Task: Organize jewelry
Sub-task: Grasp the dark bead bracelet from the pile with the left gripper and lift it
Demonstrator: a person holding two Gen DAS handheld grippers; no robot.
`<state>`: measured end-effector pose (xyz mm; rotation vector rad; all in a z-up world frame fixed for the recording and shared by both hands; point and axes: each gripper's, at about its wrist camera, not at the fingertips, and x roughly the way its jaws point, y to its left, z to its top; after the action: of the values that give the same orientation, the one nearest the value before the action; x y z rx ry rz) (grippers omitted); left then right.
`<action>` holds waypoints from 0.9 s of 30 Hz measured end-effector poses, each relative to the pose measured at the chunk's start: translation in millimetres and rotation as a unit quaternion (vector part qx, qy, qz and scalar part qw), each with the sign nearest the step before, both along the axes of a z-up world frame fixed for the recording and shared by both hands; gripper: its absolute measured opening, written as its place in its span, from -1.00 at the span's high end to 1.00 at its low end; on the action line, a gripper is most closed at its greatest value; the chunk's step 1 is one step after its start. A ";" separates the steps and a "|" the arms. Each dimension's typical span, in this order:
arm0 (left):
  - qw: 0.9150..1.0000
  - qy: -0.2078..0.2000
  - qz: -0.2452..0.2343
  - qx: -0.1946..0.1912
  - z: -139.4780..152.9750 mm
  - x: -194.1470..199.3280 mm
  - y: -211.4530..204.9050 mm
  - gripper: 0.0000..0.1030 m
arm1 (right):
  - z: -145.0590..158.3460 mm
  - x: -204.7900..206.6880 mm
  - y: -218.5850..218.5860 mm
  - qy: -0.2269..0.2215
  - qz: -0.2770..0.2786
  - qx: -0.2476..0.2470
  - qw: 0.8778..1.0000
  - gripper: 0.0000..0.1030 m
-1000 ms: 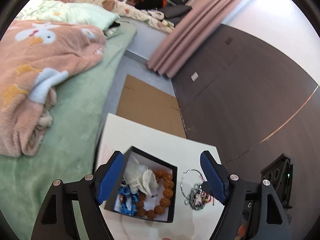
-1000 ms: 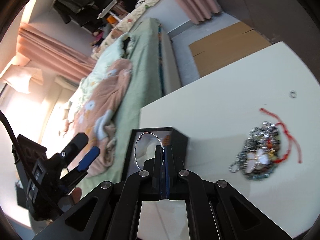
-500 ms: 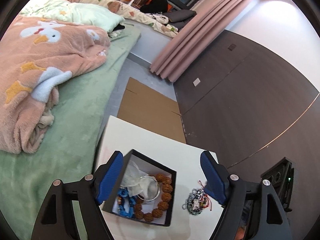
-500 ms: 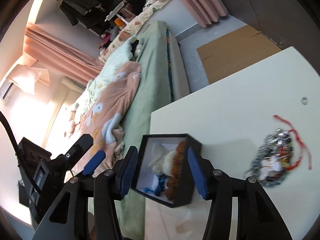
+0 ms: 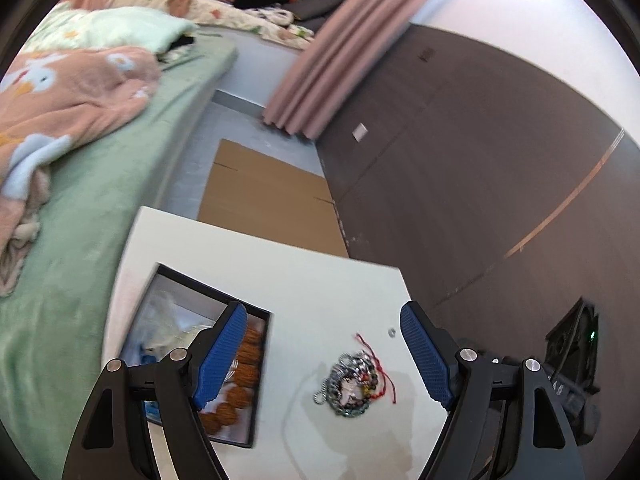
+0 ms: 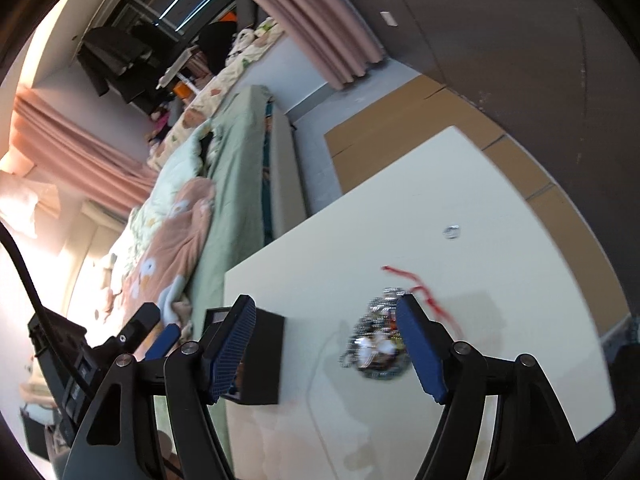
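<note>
Both my grippers are empty, jaws spread wide. My left gripper hangs above the white tabletop, with the black box under its left finger and the tangled pile of chains and red cord lying between the fingers, lower down on the tabletop. My right gripper faces the same pile, which sits just inside its right finger, partly hidden by it; the box shows behind its left finger. Neither gripper touches anything, as far as I can tell. Inside the box I can make out brown beads, something pale and crumpled and a bit of blue, though that corner is blurred and my own finger covers part of it. So I judge the job partly done: some pieces are already in the box, and the pile is still out on the tabletop, well apart from it. A small ring also lies alone, beyond the pile. What is left, as I read it, is to lift the pile, or to pull it apart piece by piece, and carry it to the box, then fetch the ring. The pile looks knotted, with the red cord trailing out, so a pinch on one strand may drag the rest along or leave some behind. The ring is flat and small, and will be awkward to pinch off a smooth surface.
</note>
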<state>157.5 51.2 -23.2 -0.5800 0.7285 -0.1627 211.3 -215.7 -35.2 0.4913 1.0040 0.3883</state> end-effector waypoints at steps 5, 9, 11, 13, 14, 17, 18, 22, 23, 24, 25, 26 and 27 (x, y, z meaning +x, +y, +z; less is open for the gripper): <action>0.998 0.009 -0.039 0.041 -7.4 5.4 -35.5 -0.13 | -7.1 0.9 -20.9 0.021 -0.011 -0.017 1.000 -0.42; 0.996 0.024 -0.074 0.048 -20.4 9.5 -59.7 0.08 | -16.0 3.4 -36.7 0.048 -0.015 -0.020 0.999 -0.42; 0.994 0.027 -0.087 0.055 -26.1 11.4 -70.2 0.16 | -18.0 2.7 -42.9 0.055 -0.019 -0.019 0.998 -0.42; 0.993 0.031 -0.098 0.062 -32.5 14.0 -81.0 0.30 | -19.6 2.2 -51.2 0.063 -0.028 -0.024 0.997 -0.42; 0.992 0.034 -0.104 0.065 -35.9 15.9 -86.3 0.33 | -20.9 2.2 -53.9 0.067 -0.031 -0.028 0.997 -0.41; 0.989 0.048 -0.123 0.074 -46.6 20.2 -101.1 0.48 | -28.7 2.7 -63.7 0.087 -0.045 -0.037 0.995 -0.41; 0.987 0.051 -0.131 0.079 -49.8 21.2 -106.9 0.51 | -30.8 3.2 -67.4 0.093 -0.047 -0.035 0.994 -0.41; 0.979 0.059 -0.158 0.111 -62.5 22.7 -127.3 0.54 | -36.8 4.8 -77.8 0.112 -0.061 -0.031 0.991 -0.41; 0.977 0.064 -0.163 0.119 -67.1 23.5 -131.6 0.55 | -37.4 4.8 -80.0 0.114 -0.065 -0.035 0.991 -0.41; 0.976 0.068 -0.167 0.122 -70.8 24.0 -134.4 0.58 | -37.2 4.9 -80.9 0.114 -0.068 -0.039 0.990 -0.41; 0.974 0.074 -0.174 0.123 -76.1 25.3 -137.1 0.62 | -36.8 4.9 -81.7 0.115 -0.069 -0.041 0.990 -0.41; 0.973 0.079 -0.177 0.125 -78.5 25.5 -139.8 0.63 | -36.5 4.8 -82.9 0.115 -0.070 -0.043 0.990 -0.41; 0.971 0.085 -0.180 0.133 -82.6 26.0 -142.3 0.63 | -36.5 5.5 -83.4 0.116 -0.069 -0.043 0.990 -0.41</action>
<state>183.5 -91.1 -105.7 -0.2035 1.0020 -0.3485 216.8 -299.2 -71.7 0.5331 1.1985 0.1652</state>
